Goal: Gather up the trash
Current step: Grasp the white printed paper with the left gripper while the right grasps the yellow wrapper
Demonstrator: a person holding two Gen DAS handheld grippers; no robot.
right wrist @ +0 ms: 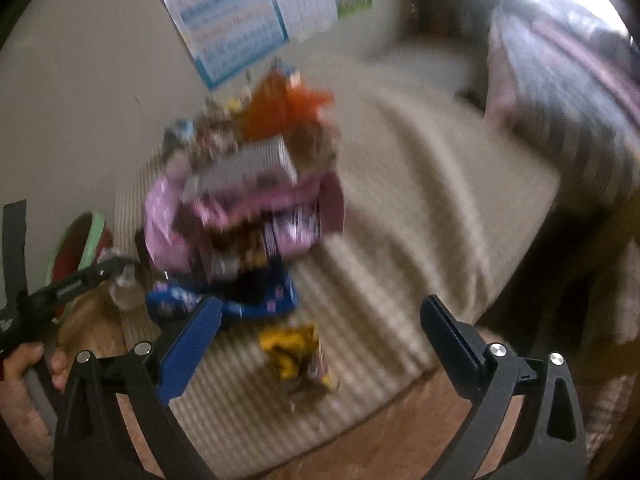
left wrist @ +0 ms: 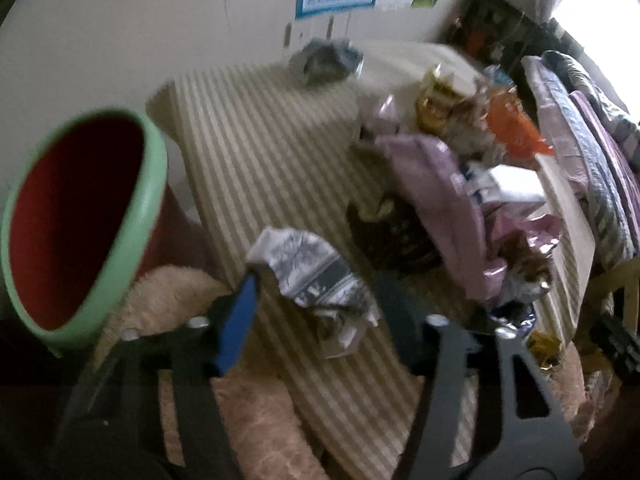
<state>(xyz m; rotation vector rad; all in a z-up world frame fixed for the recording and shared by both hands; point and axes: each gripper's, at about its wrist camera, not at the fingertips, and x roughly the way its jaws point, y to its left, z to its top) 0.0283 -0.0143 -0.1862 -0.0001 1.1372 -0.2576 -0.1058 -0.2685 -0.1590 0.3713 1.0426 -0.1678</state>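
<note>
Looking down our left gripper [left wrist: 316, 300], we've got it clamped on a crumpled wrapper [left wrist: 316, 276] over the striped bed [left wrist: 256, 152] beside the bin [left wrist: 80, 224], while our right gripper [right wrist: 320, 336] hangs wide open above a yellow wrapper [right wrist: 296, 352] near the trash pile [right wrist: 248, 208].

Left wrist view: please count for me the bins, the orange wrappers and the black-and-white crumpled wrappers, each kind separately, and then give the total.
bin: 1
orange wrapper: 1
black-and-white crumpled wrapper: 1
Total: 3
</note>
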